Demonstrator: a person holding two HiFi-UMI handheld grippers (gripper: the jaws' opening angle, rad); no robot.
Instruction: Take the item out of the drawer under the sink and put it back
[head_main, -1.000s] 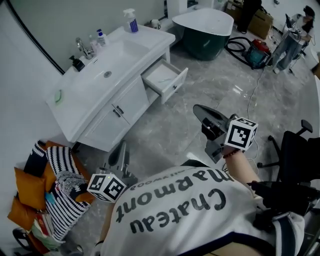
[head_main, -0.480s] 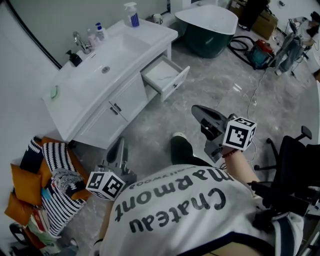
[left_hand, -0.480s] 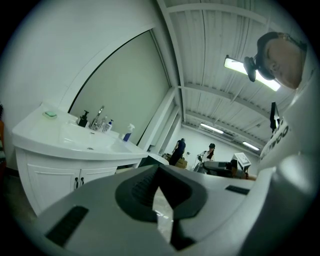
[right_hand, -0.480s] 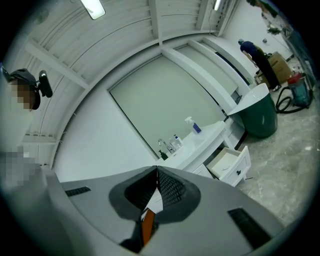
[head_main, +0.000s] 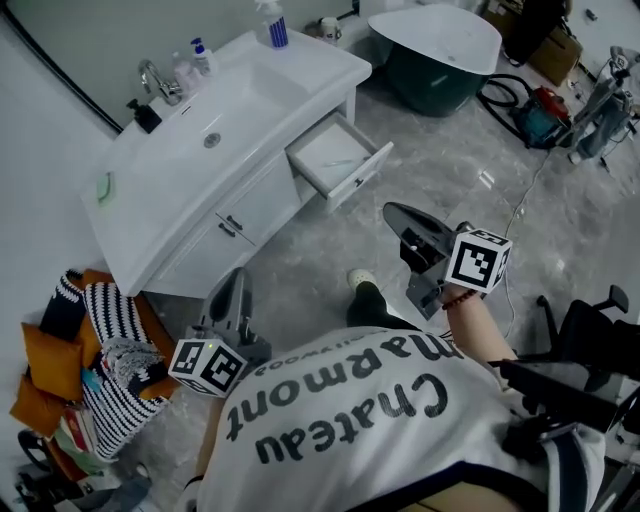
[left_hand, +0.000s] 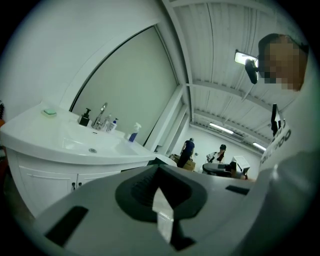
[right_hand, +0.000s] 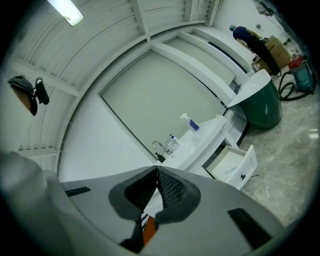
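Short of the open white drawer (head_main: 335, 160), the grey left gripper (head_main: 238, 274) and right gripper (head_main: 393, 211) are both pinched shut and empty, so they'd probably just shove its thin pale item (head_main: 338, 163).

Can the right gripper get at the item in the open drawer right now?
Probably, though not yet: the drawer stands open and only bare floor lies between it and the right gripper, which is shut and well short of the item.

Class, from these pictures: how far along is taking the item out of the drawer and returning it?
Done: the drawer stands open. In hand: nothing; left hand-held gripper and right hand-held gripper are shut, empty, short of it. Left: lifting out the item inside, replacing it.
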